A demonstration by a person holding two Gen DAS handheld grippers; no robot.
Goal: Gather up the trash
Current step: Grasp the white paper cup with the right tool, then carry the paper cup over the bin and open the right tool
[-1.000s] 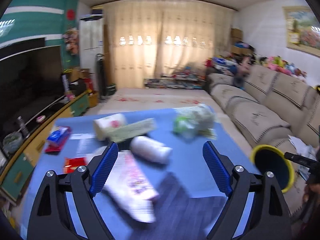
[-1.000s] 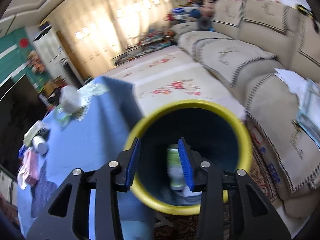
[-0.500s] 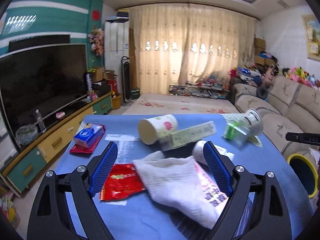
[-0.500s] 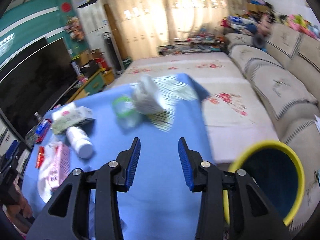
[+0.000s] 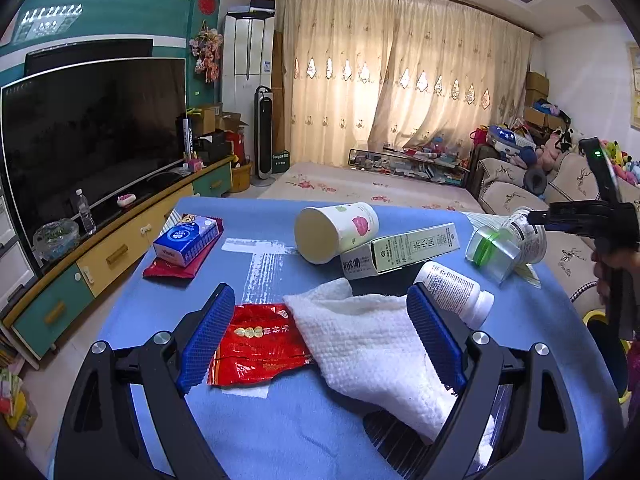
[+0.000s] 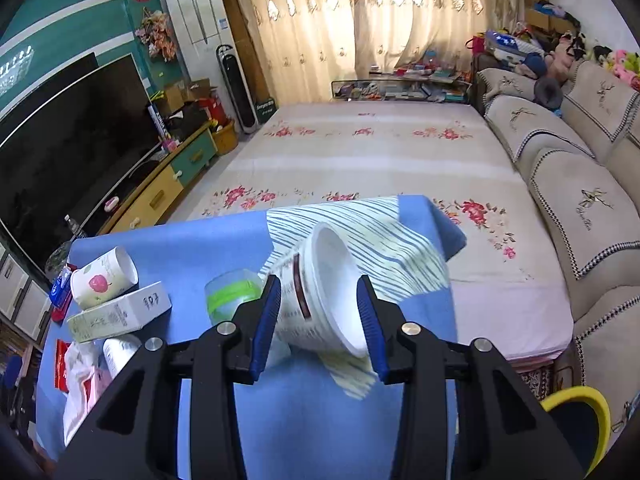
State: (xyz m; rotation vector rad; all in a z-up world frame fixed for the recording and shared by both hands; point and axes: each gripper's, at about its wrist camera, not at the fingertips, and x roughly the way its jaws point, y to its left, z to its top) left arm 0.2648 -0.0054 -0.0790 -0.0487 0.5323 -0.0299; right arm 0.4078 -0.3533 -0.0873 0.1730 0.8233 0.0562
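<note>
Room: living room with cream curtains, a dark television (image 5: pixel 92 136) on a low cabinet, a beige sofa (image 6: pixel 576 184) and a flowered floor mat.
Table: blue cloth (image 5: pixel 256 432), soft and matte, strewn with trash.
Left gripper (image 5: pixel 320 332): jaws spread wide, nothing pressed between them; it hangs just above a white quilted paper towel (image 5: pixel 368 344) and a shiny red foil wrapper (image 5: pixel 256 344), the towel overlapping the wrapper's edge.
Right gripper (image 6: pixel 318 320): jaws partly apart on either side of a white plastic tub (image 6: pixel 320 304) lying tilted on its side; whether the pads press on it cannot be told.
Under the tub: striped paper sheet (image 6: pixel 360 232) at the table's far corner.
Beside the tub: clear container with a green band (image 6: pixel 232 296), just left of it.
Middle of table: paper cup (image 5: pixel 336 232) on its side, touching a long pale-green carton (image 5: pixel 400 252); white pill bottle (image 5: pixel 452 292) lying near the towel.
Far left: blue tissue pack (image 5: pixel 188 240) on a red pouch.
Bin: yellow-rimmed (image 6: pixel 576 396), on the floor off the table's right side.
</note>
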